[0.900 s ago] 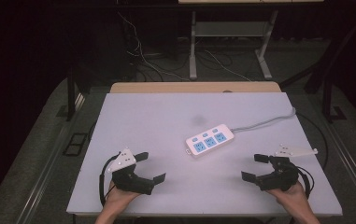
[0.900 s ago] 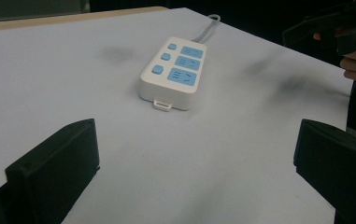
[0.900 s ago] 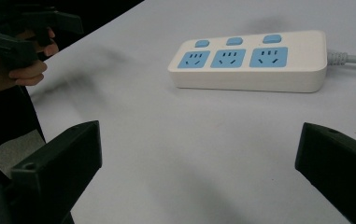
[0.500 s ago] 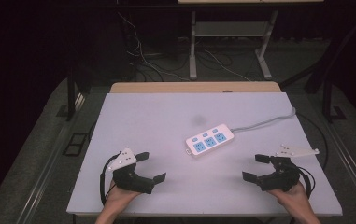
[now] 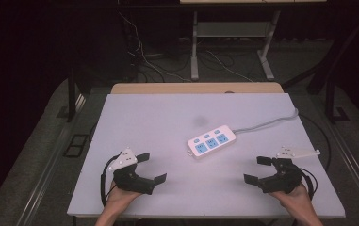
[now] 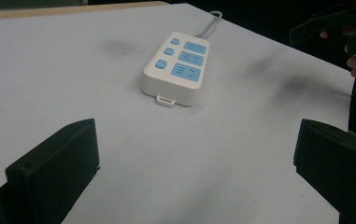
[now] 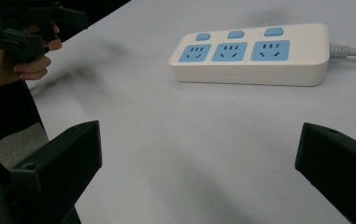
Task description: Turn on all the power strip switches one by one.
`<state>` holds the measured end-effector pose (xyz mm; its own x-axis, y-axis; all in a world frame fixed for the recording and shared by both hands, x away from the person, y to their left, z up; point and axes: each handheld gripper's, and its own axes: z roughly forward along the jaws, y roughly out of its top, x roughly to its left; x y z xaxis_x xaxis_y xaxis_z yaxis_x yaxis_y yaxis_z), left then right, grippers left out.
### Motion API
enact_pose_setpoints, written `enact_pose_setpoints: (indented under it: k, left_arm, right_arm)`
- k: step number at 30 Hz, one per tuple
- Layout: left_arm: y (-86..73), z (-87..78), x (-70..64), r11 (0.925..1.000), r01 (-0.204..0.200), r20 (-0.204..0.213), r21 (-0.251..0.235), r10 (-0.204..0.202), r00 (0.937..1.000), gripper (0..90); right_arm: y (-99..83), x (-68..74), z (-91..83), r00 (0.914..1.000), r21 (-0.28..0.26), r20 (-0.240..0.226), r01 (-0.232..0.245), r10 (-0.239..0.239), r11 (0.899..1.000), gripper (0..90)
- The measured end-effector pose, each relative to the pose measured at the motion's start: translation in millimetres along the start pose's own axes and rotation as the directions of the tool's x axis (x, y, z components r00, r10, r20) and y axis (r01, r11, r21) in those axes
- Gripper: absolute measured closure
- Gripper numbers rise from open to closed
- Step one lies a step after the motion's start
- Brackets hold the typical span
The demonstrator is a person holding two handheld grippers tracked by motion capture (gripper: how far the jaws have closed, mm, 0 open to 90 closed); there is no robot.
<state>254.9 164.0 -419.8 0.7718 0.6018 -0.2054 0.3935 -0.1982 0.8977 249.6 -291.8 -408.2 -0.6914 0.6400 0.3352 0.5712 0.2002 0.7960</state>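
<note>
Almost nothing has moved since the earlier pictures: both tongs sit in the same spots near the person's edge of the table, and the power strip lies where it did.

The left gripper (image 5: 145,168) rests low on the white table (image 5: 158,122), held from below by the person's left hand (image 5: 116,200). Its two black jaws are spread wide apart and hold nothing. In the left gripper view the jaws stand far out at each side, with bare table between them.

The right gripper (image 5: 258,169) sits on the other side, held by the right hand (image 5: 292,200). Its jaws are spread wide too, and they pinch nothing. A grey three-cornered plate sticks out from its top.

The power strip (image 5: 212,141) lies flat on the table, ahead of both tongs and between them, a bit nearer the right one. Neither gripper touches it. It is white with three blue sockets and three small blue buttons. In the left gripper view the power strip (image 6: 177,67) shows its short end with a little tab. In the right gripper view the power strip (image 7: 250,53) shows its long side. A grey cord (image 5: 271,122) runs from its far end, away from the tongs, toward the table's right edge.
</note>
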Motion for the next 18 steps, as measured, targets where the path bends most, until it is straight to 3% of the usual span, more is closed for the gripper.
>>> enact_pose_setpoints:
  k: [18]
  left_arm:
    - [-2.5,1.4,3.7,0.9997,0.02,0.009,0.016,-0.02,0.9998,0.0]
  right_arm:
    - [13.5,4.2,8.2,0.9997,0.067,-0.009,0.021,-0.02,0.998,0.5]
